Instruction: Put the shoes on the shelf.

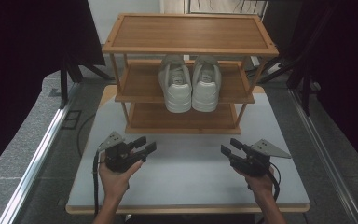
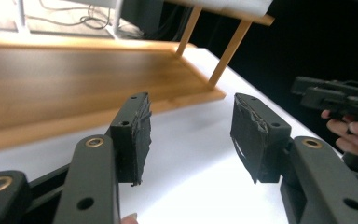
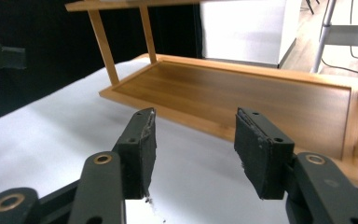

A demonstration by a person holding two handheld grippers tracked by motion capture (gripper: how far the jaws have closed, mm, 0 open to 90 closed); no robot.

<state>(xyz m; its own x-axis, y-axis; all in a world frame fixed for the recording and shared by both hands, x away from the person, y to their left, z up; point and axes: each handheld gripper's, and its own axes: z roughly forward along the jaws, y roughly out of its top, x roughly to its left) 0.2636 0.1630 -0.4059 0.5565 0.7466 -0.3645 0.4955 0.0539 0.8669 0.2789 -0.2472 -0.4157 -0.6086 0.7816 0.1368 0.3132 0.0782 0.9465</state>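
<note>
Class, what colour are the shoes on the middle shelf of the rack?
White. The shoes show best in the high view, side by side on the middle shelf.

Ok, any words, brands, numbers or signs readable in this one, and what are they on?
None can be read.
White shoes on the rack's middle shelf: a small dark mark on each tongue, too small and blurred to read.
Left gripper and right gripper: no lettering on the jaws.

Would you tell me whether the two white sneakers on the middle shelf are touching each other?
Cannot tell. In the high view the left sneaker and right sneaker sit side by side, with a thin dark line between them.
</note>
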